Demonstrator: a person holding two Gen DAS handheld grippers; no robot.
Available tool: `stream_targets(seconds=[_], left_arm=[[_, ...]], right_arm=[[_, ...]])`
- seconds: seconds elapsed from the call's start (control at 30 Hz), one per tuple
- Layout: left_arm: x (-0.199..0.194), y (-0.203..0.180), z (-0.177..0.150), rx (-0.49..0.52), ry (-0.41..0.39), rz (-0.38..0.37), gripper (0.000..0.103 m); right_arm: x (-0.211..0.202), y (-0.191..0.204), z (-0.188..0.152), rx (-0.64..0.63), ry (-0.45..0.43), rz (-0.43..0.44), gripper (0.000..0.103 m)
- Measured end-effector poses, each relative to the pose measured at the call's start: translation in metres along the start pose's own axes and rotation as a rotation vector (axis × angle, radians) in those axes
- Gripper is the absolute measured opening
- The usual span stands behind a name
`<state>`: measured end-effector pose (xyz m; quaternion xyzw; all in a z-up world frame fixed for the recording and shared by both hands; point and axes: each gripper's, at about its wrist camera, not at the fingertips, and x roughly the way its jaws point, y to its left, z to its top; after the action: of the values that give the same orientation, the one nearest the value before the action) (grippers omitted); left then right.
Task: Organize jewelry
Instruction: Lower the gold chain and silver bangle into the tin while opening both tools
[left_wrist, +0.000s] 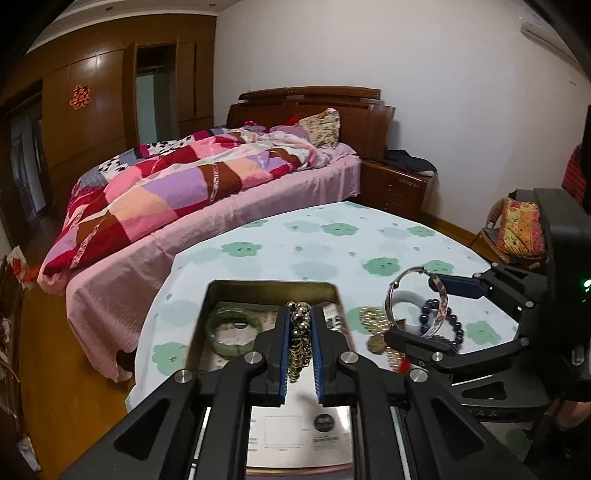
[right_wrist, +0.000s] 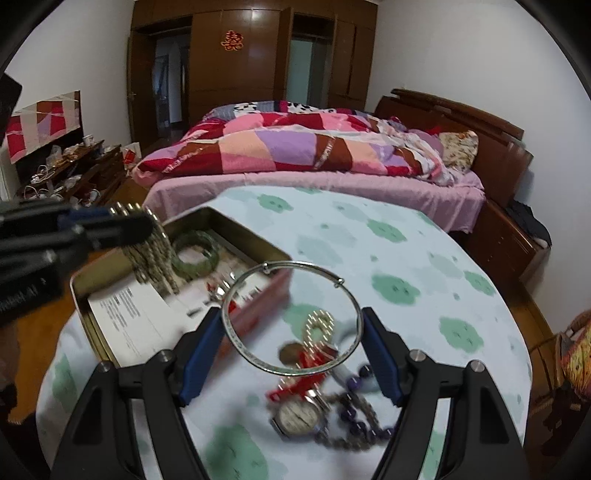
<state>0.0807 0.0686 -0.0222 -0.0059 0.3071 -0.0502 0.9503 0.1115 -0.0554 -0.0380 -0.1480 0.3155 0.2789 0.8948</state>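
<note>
Partly sorted: one bangle boxed, two pieces in the air

Already a green jade bangle (left_wrist: 232, 331) lies inside the open metal tin (left_wrist: 271, 285), which sits on the table with the green-flowered cloth (left_wrist: 332, 236); some printed paper lines the tin's floor. That is the only piece clearly put away.

Two more are in transit. The left gripper (left_wrist: 300, 328) is pressed together on a gold-and-dark bead strand (left_wrist: 298, 343), which hangs between its blue pads over the tin, so by my reading it is close to being dropped in. The right gripper (right_wrist: 291, 354) has its fingers spread wide against the outer edge of a thin silver bangle (right_wrist: 291, 317), holding it clear of the cloth just beside the tin's near wall.

Left on the cloth below the silver bangle is a small heap: a wristwatch (right_wrist: 297, 415), a purple bead bracelet (right_wrist: 365, 417), a gold ring-shaped piece (right_wrist: 318, 325) with something red by it, and a pale bangle (left_wrist: 404, 299). Motion blur makes the heap hard to count, so there may be more pieces. Judged from this, the job is under half done.
</note>
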Motion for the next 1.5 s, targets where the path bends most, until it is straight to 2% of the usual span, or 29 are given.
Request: stream_targets(seconds=[0.3,0.57,0.87,1.03,1.07,1.13,1.17,1.2,1.27,1.5], left_arm=[[0.007,0.026,0.002,-0.044,-0.002,0.043,0.01],[0.029,0.04,-0.007,-0.073,0.047,0.047,0.01],[0.045,0.048,-0.014,-0.084,0.091,0.047,0.01],[0.049,0.05,-0.015,-0.093,0.118,0.051,0.012],[0.049,0.049,-0.015,-0.094,0.117,0.057,0.017],[0.046,0.049,-0.014,-0.1,0.107,0.067,0.036],[0.044,0.05,-0.013,-0.105,0.097,0.077,0.052],[0.04,0.05,-0.013,-0.109,0.078,0.091,0.062],[0.035,0.05,-0.012,-0.113,0.059,0.086,0.064],[0.032,0.047,-0.01,-0.105,0.062,0.094,0.064]], right_arm=[[0.023,0.02,0.018,-0.033,-0.005,0.026,0.076],[0.047,0.037,0.019,-0.064,0.023,0.059,0.076],[0.066,0.047,0.016,-0.104,0.068,0.055,0.077],[0.063,0.048,0.014,-0.102,0.065,0.081,0.079],[0.061,0.048,0.014,-0.101,0.062,0.079,0.081],[0.059,0.048,0.013,-0.097,0.06,0.073,0.082],[0.058,0.047,0.012,-0.092,0.06,0.075,0.082],[0.057,0.045,0.011,-0.084,0.057,0.073,0.082],[0.055,0.044,0.011,-0.075,0.053,0.063,0.082],[0.046,0.04,0.009,-0.056,0.036,0.064,0.082]])
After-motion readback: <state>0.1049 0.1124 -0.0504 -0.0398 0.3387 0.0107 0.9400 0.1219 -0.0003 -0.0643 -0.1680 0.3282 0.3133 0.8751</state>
